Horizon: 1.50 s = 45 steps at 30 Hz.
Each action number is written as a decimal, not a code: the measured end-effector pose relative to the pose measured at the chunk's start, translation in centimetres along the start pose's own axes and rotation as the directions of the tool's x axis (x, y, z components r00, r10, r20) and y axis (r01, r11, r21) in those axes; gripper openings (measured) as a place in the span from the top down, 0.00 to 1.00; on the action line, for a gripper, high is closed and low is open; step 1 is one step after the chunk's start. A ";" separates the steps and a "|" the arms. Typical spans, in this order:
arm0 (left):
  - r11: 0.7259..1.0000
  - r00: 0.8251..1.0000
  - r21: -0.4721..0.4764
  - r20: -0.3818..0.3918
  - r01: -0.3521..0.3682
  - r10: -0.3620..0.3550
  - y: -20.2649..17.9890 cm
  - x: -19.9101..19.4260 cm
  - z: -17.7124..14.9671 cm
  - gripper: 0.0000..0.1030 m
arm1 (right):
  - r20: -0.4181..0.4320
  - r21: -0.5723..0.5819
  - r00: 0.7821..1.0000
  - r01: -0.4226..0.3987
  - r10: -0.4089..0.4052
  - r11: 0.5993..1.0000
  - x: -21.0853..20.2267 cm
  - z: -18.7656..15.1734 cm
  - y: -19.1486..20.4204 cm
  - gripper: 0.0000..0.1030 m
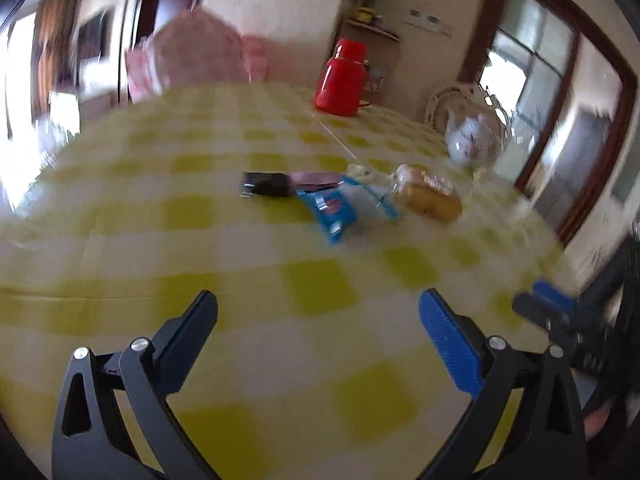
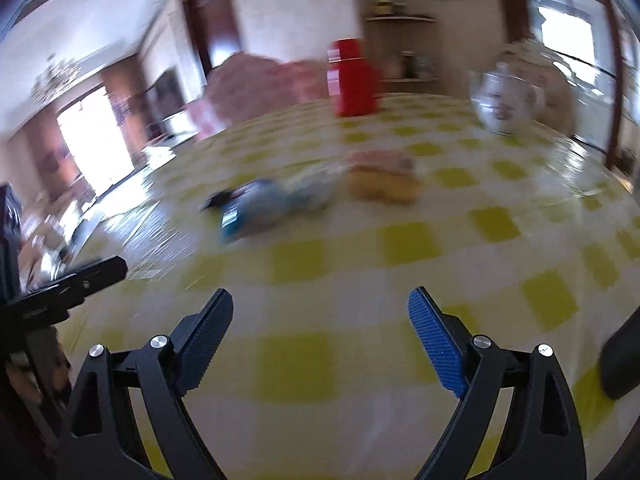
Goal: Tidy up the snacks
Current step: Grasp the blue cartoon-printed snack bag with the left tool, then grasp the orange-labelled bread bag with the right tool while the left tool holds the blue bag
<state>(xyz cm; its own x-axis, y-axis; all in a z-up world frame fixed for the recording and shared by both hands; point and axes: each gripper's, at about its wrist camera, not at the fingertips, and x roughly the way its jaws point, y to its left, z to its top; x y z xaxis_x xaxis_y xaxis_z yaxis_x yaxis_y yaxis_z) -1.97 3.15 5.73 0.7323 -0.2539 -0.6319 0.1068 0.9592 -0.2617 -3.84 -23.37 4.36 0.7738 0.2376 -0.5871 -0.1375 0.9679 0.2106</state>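
Note:
Several snack packs lie in a loose row mid-table: a black pack (image 1: 266, 184), a pink one (image 1: 316, 178), a blue and white pack (image 1: 340, 208) and a clear bag of yellow cakes (image 1: 428, 194). In the blurred right wrist view the blue pack (image 2: 260, 208) and the yellow cakes (image 2: 384, 184) show too. My left gripper (image 1: 318, 312) is open and empty, well short of the snacks. My right gripper (image 2: 320, 308) is open and empty, also short of them; it shows at the right edge of the left view (image 1: 552, 304).
The table has a yellow and white checked cloth (image 1: 200, 140). A red thermos (image 1: 342, 80) stands at the back, a white floral teapot (image 1: 474, 142) and a plate (image 1: 444, 104) at the back right. A pink cover (image 1: 192, 52) lies behind the table.

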 end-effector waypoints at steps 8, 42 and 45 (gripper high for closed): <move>0.947 0.998 -0.318 -0.052 -0.050 0.035 -0.5 9.7 5.7 0.02 | 0.006 0.148 1.000 0.000 -0.001 0.989 2.7 1.4 -5.7 0.15; 0.975 0.953 0.061 -0.206 -0.214 0.222 -0.4 16.4 6.8 0.02 | -0.209 -0.509 0.968 0.017 -0.142 0.860 18.9 11.3 -1.6 0.33; 0.975 0.955 0.067 -0.200 -0.211 0.220 0.0 16.5 7.0 0.02 | -0.251 -0.452 0.967 -0.087 -0.033 0.888 15.2 10.2 -1.3 0.43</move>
<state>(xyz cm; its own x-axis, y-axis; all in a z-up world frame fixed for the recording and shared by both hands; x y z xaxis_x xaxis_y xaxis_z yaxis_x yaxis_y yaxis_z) 14.83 -0.18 0.41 0.5881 -0.0558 -0.8069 -0.0052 0.9973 -0.0727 14.43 -21.87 3.07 0.5981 0.2185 -0.7710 -0.4683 0.8761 -0.1151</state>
